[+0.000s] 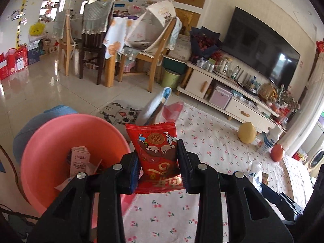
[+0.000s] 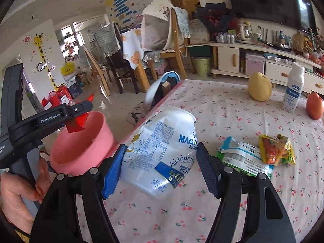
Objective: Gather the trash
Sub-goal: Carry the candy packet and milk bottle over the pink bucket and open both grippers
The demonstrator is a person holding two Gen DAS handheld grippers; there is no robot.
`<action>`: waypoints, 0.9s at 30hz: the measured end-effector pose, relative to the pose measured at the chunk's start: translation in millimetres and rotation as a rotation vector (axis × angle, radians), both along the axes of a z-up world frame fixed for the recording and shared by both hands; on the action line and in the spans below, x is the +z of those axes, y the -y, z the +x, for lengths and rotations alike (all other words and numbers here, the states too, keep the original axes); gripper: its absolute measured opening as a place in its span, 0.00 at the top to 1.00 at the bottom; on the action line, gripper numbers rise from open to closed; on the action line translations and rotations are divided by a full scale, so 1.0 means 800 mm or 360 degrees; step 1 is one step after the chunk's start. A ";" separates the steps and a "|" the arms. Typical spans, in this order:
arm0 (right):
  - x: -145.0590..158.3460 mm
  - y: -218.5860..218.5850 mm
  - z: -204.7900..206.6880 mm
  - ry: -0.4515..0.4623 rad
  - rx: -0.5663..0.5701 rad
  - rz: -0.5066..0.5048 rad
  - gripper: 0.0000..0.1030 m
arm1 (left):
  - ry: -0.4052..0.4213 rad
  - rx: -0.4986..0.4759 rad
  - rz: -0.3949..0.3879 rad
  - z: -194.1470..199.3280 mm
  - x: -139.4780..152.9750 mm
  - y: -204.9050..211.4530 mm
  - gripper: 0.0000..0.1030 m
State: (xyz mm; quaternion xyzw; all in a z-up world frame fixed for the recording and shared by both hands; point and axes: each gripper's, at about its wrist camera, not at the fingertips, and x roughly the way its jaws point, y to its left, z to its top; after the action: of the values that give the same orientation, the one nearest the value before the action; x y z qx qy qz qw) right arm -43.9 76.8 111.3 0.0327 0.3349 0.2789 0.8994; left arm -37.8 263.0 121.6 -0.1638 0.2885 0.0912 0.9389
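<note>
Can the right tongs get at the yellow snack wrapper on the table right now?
Probably not yet: the right tongs are already clamped on a white plastic bottle, though the path to the yellow snack wrapper looks clear.

My bench [image 2: 232,212] wears a white cloth printed with cherries. Seen from my right hand, a pear [image 2: 259,86] lies at one o'clock, a white bottle [image 2: 294,87] and an orange fruit [image 2: 314,105] at two, and two wrappers [image 2: 261,154] at three.
</note>
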 end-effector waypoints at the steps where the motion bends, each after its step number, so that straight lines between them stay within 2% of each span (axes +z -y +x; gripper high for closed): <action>1: 0.004 -0.015 0.001 0.0006 0.0028 0.0003 0.33 | 0.0002 0.0047 0.0001 -0.004 0.001 -0.012 0.66; 4: 0.015 -0.062 0.005 0.0026 0.0118 0.0007 0.33 | -0.0021 0.0160 -0.0013 -0.008 0.000 -0.046 0.66; 9: 0.027 -0.139 0.014 0.0032 0.0268 0.0031 0.33 | -0.0053 0.0344 -0.0105 -0.020 -0.007 -0.106 0.66; 15: 0.024 -0.215 0.022 0.0021 0.0398 0.0022 0.32 | -0.0083 0.0505 -0.0229 -0.035 -0.020 -0.161 0.66; 19: 0.008 -0.245 0.029 -0.0023 0.0459 0.0011 0.32 | -0.0094 0.0559 -0.0268 -0.041 -0.026 -0.175 0.66; 23: -0.017 -0.256 0.037 -0.0134 0.0483 0.0017 0.32 | -0.0129 0.0562 -0.0300 -0.035 -0.033 -0.185 0.66; 26: -0.025 -0.248 0.034 -0.0146 0.0437 0.0023 0.22 | -0.0127 0.0609 -0.0303 -0.037 -0.035 -0.191 0.62; 27: -0.027 -0.240 0.031 -0.0134 0.0416 0.0017 0.19 | -0.0125 0.0617 -0.0304 -0.037 -0.036 -0.191 0.55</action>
State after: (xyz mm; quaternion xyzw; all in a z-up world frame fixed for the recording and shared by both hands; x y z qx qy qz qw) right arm -19.1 268.6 89.4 0.0054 0.3722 0.3938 0.8405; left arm -67.5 415.5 93.0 -0.3008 0.2954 0.2486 0.8721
